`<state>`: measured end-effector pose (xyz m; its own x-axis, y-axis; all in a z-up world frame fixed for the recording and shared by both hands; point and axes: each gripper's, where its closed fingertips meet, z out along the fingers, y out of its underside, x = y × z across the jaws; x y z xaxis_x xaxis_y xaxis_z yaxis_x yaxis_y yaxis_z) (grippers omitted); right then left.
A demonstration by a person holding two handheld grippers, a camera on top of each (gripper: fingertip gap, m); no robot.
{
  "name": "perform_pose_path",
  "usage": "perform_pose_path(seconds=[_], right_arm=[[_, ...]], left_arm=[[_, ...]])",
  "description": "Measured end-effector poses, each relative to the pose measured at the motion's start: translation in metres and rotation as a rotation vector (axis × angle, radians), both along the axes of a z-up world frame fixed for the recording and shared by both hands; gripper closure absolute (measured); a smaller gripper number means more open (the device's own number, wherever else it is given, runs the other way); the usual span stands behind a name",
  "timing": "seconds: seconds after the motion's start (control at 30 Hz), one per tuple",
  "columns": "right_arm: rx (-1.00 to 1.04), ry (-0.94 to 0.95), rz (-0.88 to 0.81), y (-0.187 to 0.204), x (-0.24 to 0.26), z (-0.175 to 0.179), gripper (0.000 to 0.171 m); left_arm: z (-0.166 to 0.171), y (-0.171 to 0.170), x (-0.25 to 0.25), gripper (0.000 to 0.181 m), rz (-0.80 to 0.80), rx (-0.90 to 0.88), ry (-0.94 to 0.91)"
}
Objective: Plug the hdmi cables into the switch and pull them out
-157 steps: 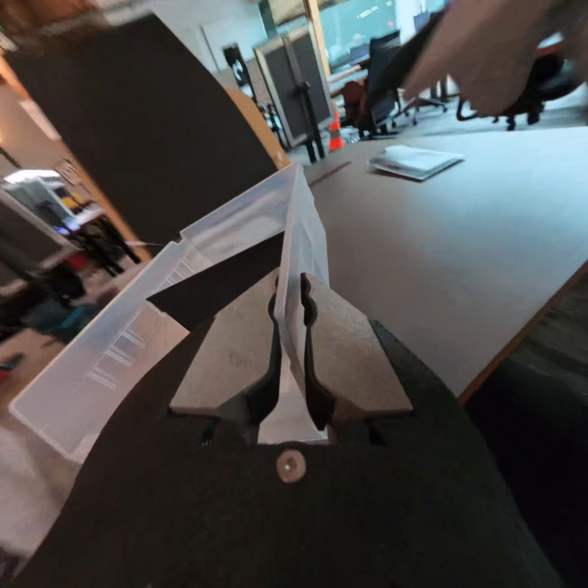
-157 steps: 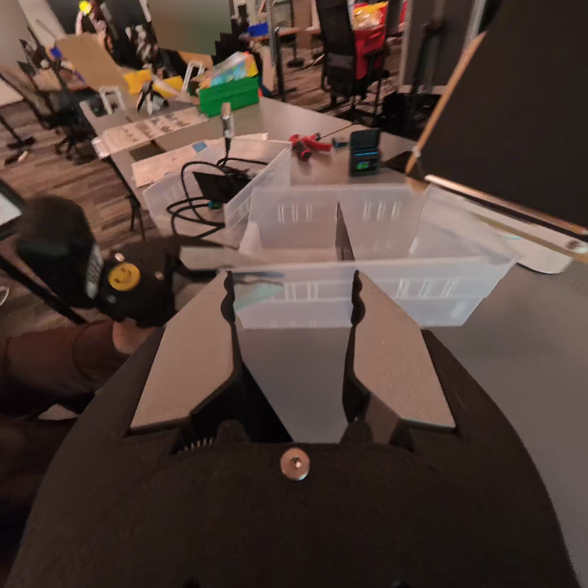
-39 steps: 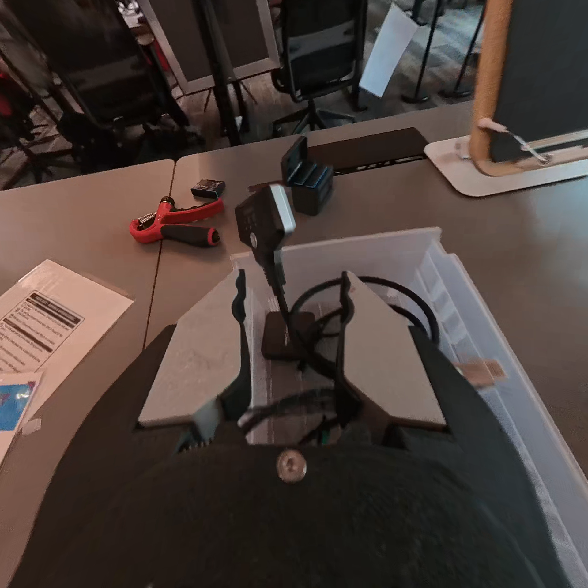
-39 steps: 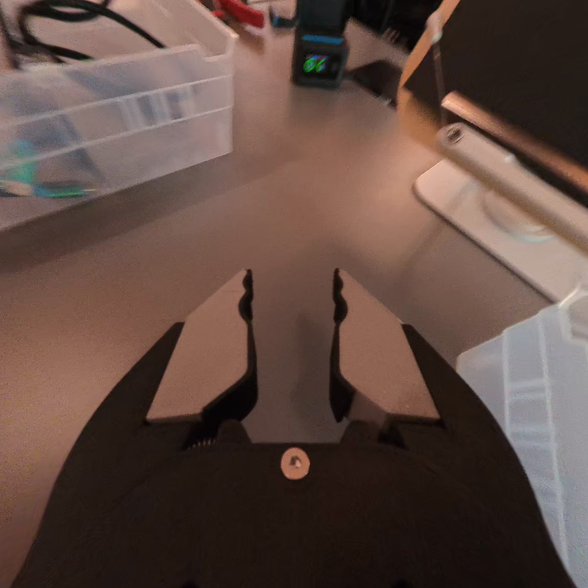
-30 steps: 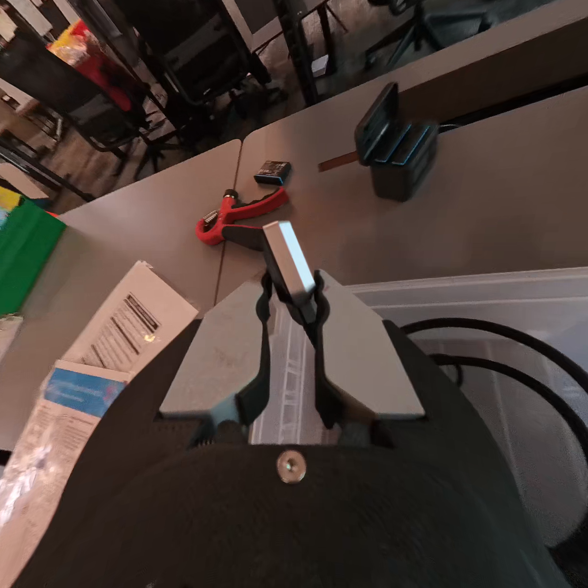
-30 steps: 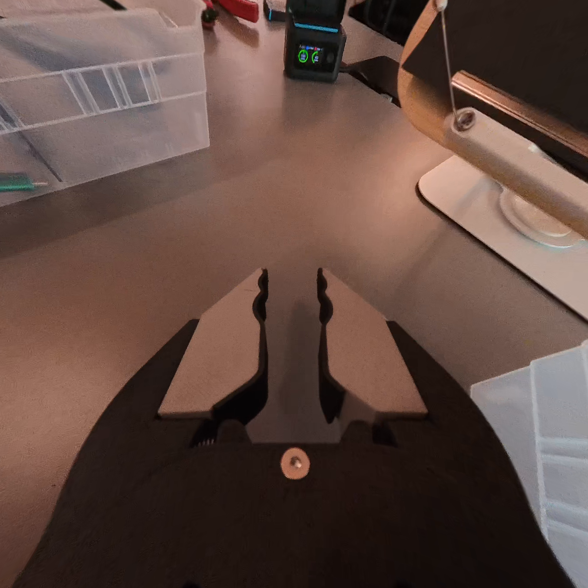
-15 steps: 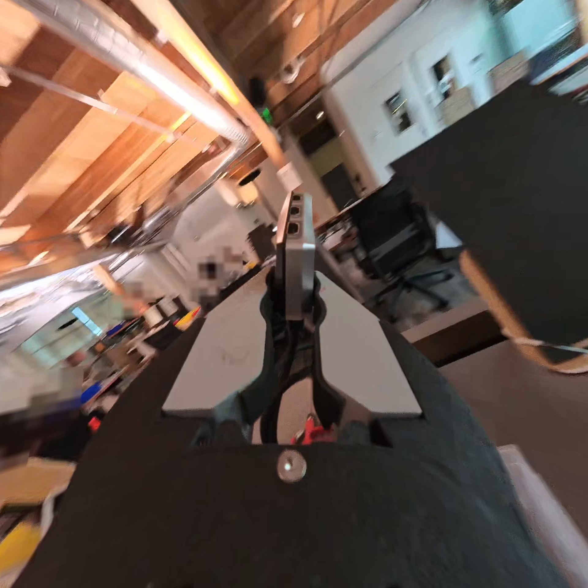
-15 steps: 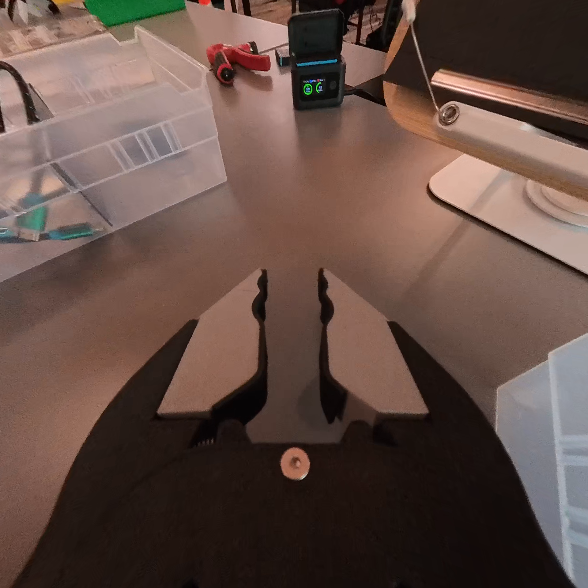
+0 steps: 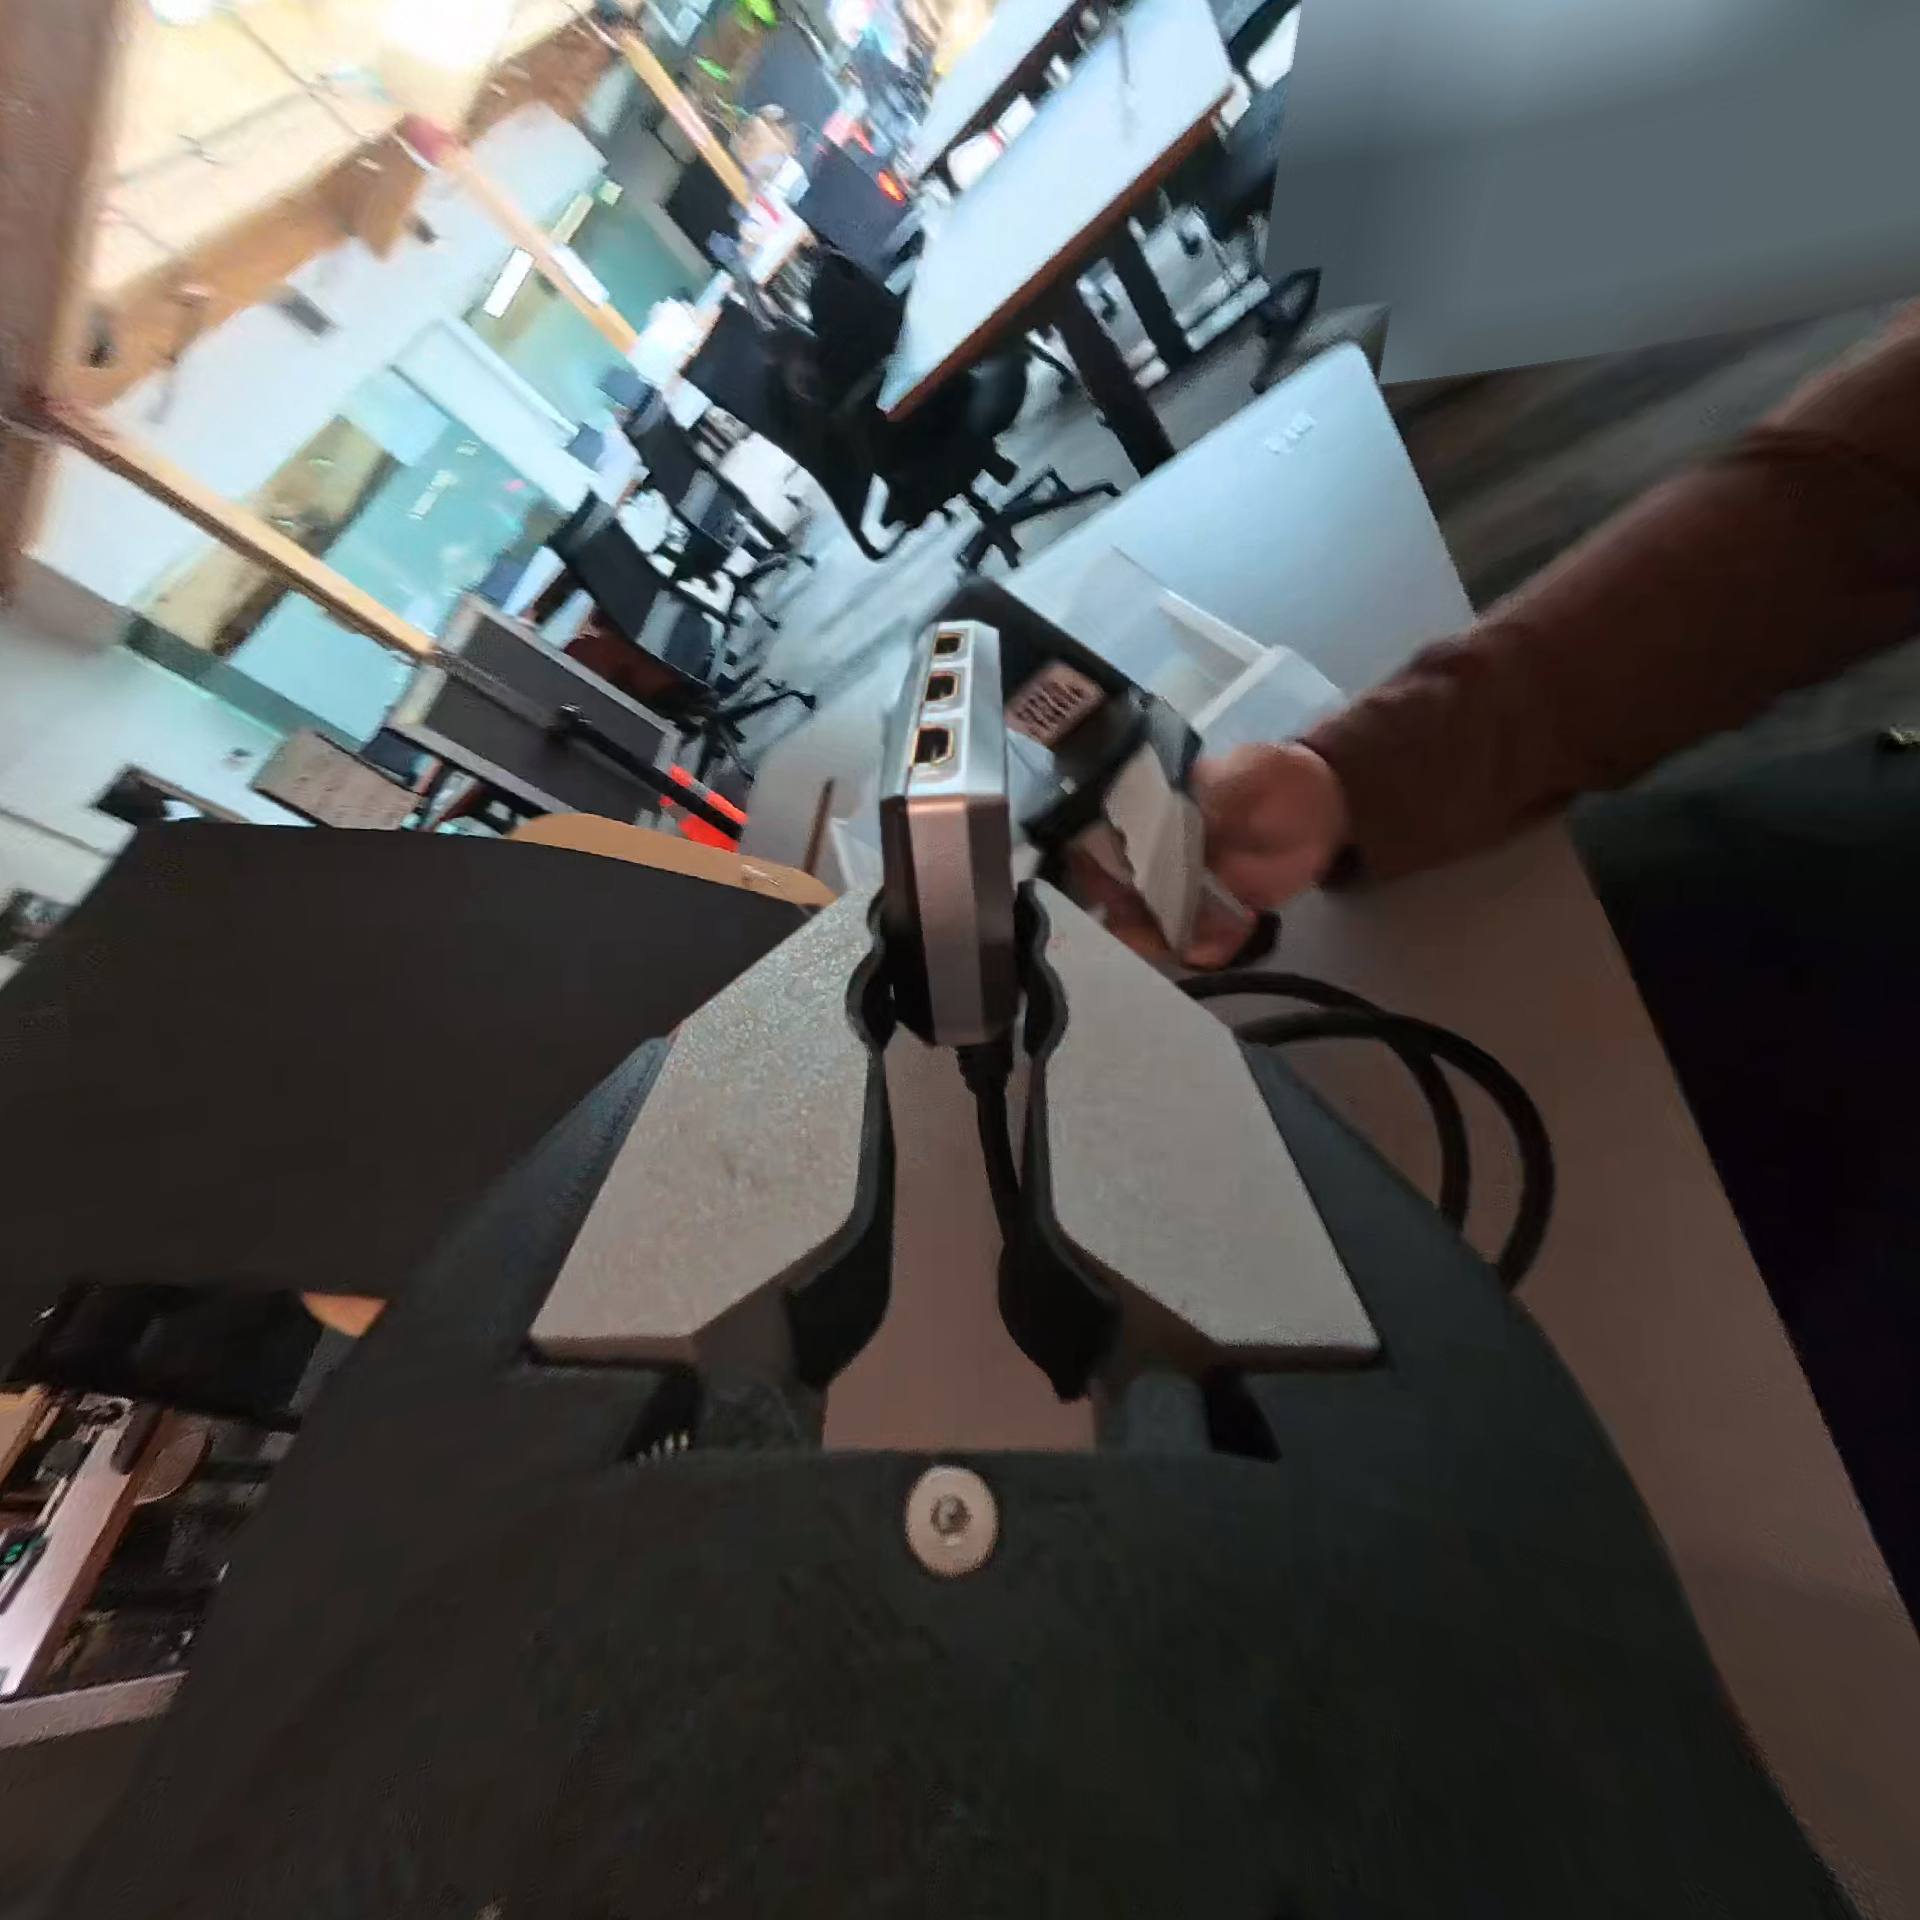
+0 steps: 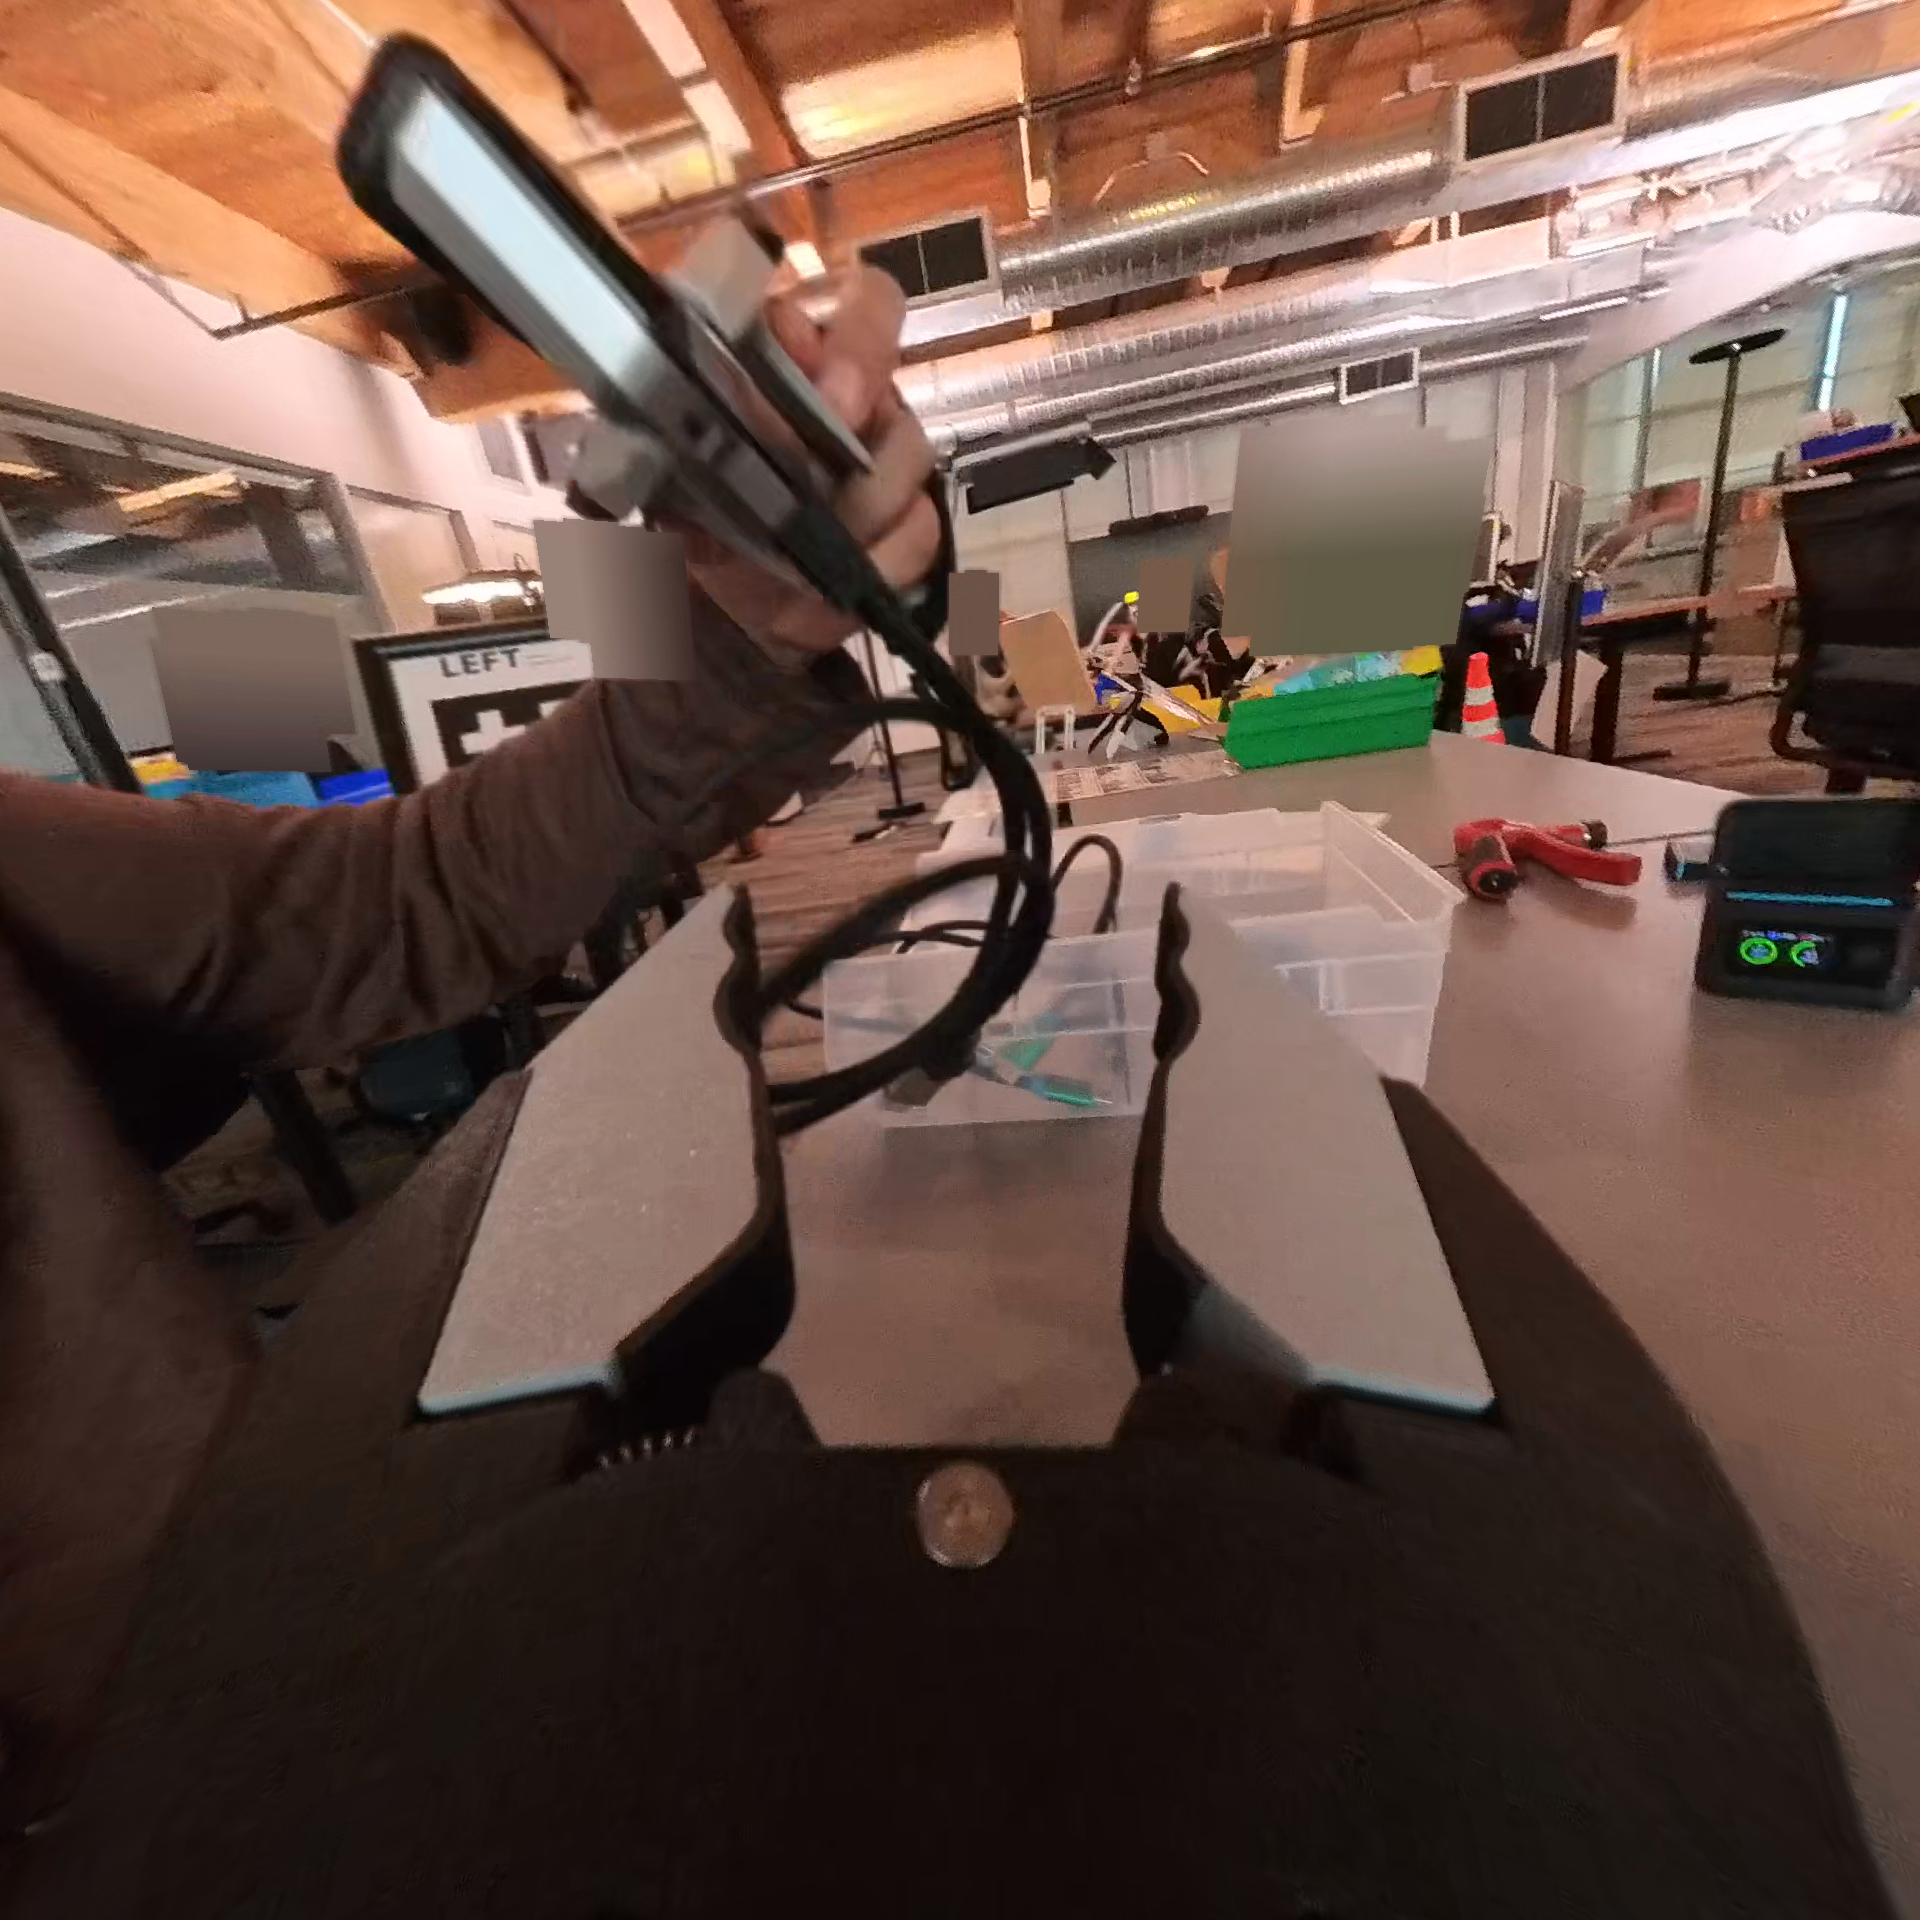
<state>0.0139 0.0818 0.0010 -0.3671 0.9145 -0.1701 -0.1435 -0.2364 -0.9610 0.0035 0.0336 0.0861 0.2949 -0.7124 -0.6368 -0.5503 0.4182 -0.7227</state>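
My left tool (image 9: 951, 961) pinches the switch (image 9: 948, 821) at centre frame; right tool (image 10: 956, 971) gapes empty. Its dangling cable (image 10: 1013, 831) could snag, twisting the switch loose.

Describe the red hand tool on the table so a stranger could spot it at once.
Start at the grey table and the clear bin on it. Right of the bin, left of the black box with a lit screen, lies the red tool: the only red thing there, with two handles.
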Motion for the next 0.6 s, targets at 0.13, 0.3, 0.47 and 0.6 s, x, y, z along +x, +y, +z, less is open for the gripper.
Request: perform_pose_path(seconds=[0.13,0.3,0.47,0.6], right_arm=[[0.059,-0.019,0.099,-0.019,0.010,0.001,0.098],[0.188,0.026,0.047,-0.031,0.008,0.002,0.100],[0.341,0.055,-0.101,-0.033,0.003,-0.006,0.145],[0.433,-0.028,-0.250,-0.011,-0.005,-0.017,0.155]], left_arm=[[-0.044,-0.001,0.008,0.162,0.010,0.027,0.142],[-0.090,0.001,0.012,0.162,0.025,0.060,0.219],[-0.109,0.016,0.003,0.162,0.070,-0.012,0.152],[-0.119,0.037,-0.023,0.155,0.254,-0.137,0.136]])
